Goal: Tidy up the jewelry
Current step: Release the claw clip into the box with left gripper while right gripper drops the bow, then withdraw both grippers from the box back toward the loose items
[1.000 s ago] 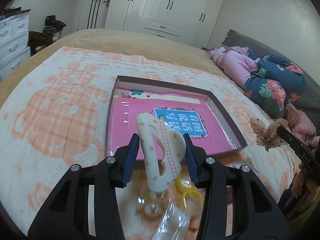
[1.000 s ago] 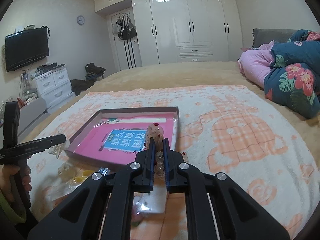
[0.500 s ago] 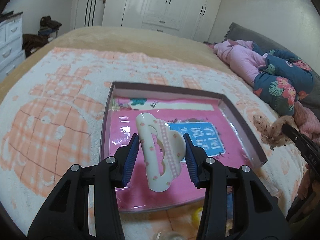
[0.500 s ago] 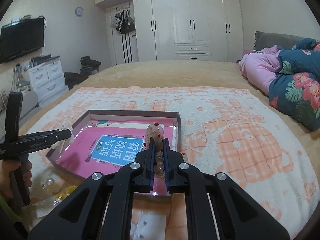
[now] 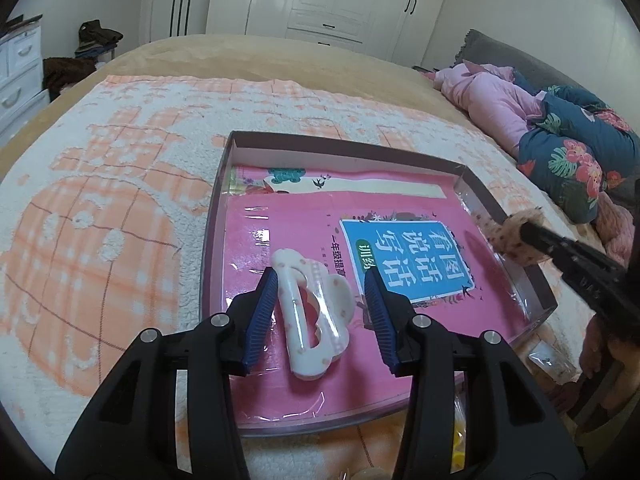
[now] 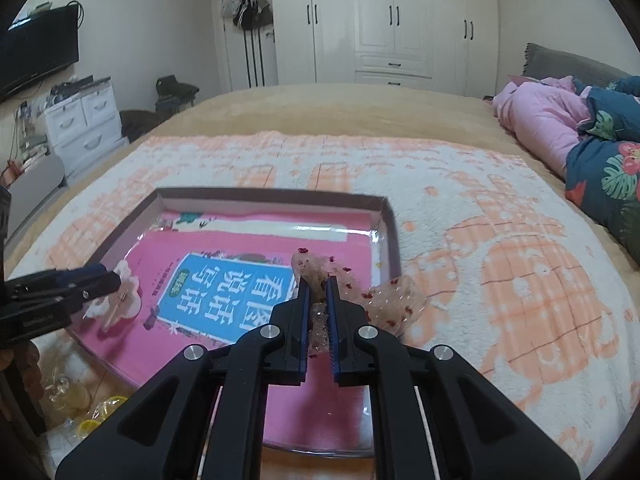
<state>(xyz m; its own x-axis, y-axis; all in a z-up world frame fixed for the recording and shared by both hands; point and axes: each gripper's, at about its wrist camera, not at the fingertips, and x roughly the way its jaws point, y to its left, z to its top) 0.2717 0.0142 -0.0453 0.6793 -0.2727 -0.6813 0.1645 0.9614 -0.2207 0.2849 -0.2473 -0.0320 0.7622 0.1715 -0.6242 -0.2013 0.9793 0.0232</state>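
Left to right: the left gripper [image 5: 320, 312], part open, clamps the cream hair claw [image 5: 312, 320], now carried from outside the tray [image 5: 216, 208] to over its pink book. The right gripper [image 6: 319, 312], nearly shut, pinches the speckled scrunchie [image 6: 384, 304] above the tray's right side; release looks next.
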